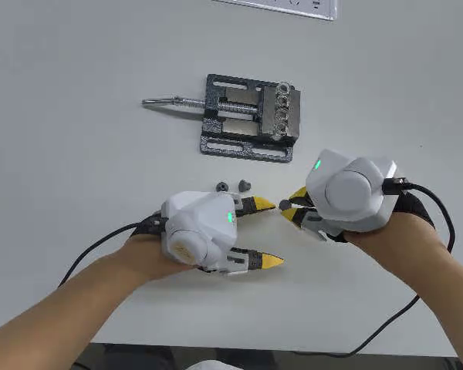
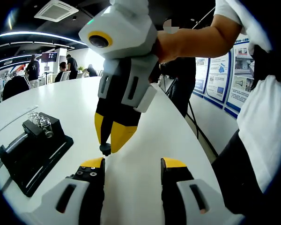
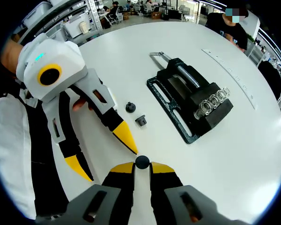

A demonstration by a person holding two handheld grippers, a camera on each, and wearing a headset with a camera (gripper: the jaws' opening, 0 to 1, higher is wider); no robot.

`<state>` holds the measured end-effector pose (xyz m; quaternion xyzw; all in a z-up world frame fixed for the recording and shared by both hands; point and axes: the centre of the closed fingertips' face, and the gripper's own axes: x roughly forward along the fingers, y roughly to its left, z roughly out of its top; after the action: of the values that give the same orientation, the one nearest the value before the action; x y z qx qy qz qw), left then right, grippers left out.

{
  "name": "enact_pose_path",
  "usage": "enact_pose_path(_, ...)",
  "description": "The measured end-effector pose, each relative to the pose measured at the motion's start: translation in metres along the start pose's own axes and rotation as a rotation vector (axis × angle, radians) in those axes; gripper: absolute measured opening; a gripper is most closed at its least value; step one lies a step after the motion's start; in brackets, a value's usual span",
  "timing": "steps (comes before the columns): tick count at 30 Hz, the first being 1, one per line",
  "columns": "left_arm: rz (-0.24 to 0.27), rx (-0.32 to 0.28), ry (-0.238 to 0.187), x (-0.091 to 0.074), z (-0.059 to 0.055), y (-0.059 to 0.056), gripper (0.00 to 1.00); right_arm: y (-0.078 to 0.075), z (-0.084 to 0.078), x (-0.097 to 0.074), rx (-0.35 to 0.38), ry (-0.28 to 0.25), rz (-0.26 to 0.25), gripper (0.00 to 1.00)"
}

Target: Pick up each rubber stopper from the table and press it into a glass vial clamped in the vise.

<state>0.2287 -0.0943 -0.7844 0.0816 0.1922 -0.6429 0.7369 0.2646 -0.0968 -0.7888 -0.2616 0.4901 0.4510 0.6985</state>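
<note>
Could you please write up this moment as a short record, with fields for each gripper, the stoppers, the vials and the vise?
Left gripper: open, nothing between its jaws, close above the table
Right gripper: shut on the held stopper, pinched at the jaw tips
Loose stoppers: two, side by side on the table, between the grippers and the vise
Vise: sits flat on the table, apart from both grippers
Glass vials: four in a row, upright, clamped in the vise; none looks stoppered
</note>
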Motion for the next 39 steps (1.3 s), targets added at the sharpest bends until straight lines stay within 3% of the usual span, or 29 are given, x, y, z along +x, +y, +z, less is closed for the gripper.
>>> enact_pose_path(14, 0.027, -0.014, -0.025, -0.009, 0.005, 0.008, 0.45, -0.004, -0.003, 0.011, -0.060, 0.028, -0.011, 0.12)
enact_pose_path(30, 0.054, -0.022, -0.025, -0.019, 0.002, 0.016, 0.45, -0.005, -0.007, 0.015, -0.072, 0.040, -0.004, 0.12)
enact_pose_path(39, 0.063, -0.027, -0.029, -0.022, 0.003, 0.020, 0.44, -0.006, -0.005, 0.013, -0.071, 0.036, -0.009, 0.18)
